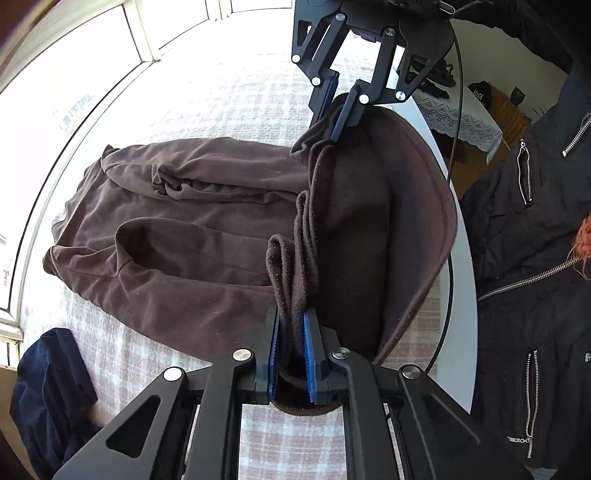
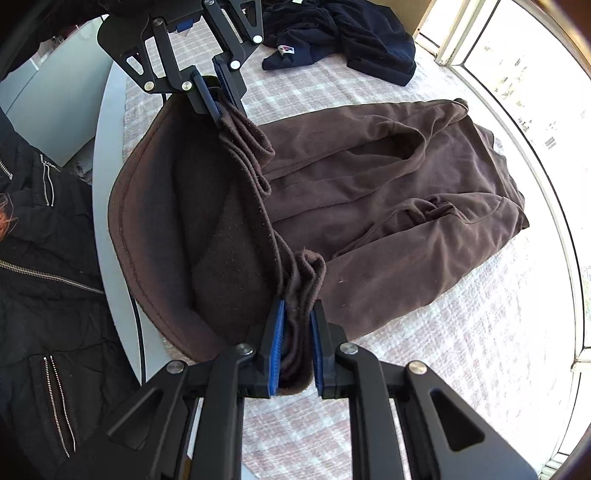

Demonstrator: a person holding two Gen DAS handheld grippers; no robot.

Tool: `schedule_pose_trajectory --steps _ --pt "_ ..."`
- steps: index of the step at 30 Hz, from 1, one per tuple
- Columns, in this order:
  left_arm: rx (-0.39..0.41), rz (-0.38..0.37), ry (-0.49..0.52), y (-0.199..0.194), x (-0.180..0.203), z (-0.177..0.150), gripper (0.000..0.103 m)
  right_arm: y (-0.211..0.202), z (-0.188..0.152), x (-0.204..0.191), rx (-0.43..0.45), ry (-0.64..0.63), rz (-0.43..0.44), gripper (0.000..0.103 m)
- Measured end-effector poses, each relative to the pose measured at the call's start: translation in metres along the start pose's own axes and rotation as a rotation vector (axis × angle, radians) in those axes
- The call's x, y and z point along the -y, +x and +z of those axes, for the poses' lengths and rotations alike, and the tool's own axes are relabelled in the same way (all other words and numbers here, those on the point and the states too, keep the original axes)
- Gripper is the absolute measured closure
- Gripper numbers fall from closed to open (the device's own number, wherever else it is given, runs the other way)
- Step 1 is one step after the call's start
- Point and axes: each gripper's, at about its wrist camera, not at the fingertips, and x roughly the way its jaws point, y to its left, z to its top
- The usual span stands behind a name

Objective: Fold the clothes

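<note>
I have both grippers pointing steeply down over the table's near edge, facing each other. My left gripper [image 1: 291,325] is clamped on a bunched fold of the brown sweatshirt [image 1: 177,236], and my right gripper [image 2: 297,321] pinches another bunch of the same hem edge between its blue pads [image 2: 277,332]. The lifted edge sags between them, fleecy inside showing, while the rest of the garment lies flat on the checked tablecloth [image 2: 461,350] toward the window-side edge. A navy garment [image 2: 343,33] sits crumpled at a far corner. The person's dark zipped jacket [image 1: 532,258] fills one side; their hands are cut off from view.
</note>
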Motion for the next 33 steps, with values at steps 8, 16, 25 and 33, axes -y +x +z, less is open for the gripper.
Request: schedule_pose_trajectory --steps 8,16,25,33 --pt "-0.029 -0.118 -0.183 0.038 -0.098 -0.003 0.086 0.036 0.006 0.121 0.031 0.331 0.232 0.085" --pt "0.066 -0.059 -0.240 -0.023 -0.082 -0.036 0.085 -0.013 -0.023 0.109 0.245 0.388 0.346 0.085" --pt "0.048 -0.129 -0.425 0.005 0.010 -0.090 0.077 0.005 -0.084 0.022 0.274 0.547 0.229 0.065" --pt "0.167 -0.071 -0.491 0.021 0.019 -0.094 0.079 0.015 -0.112 -0.015 0.335 0.620 0.093 0.062"
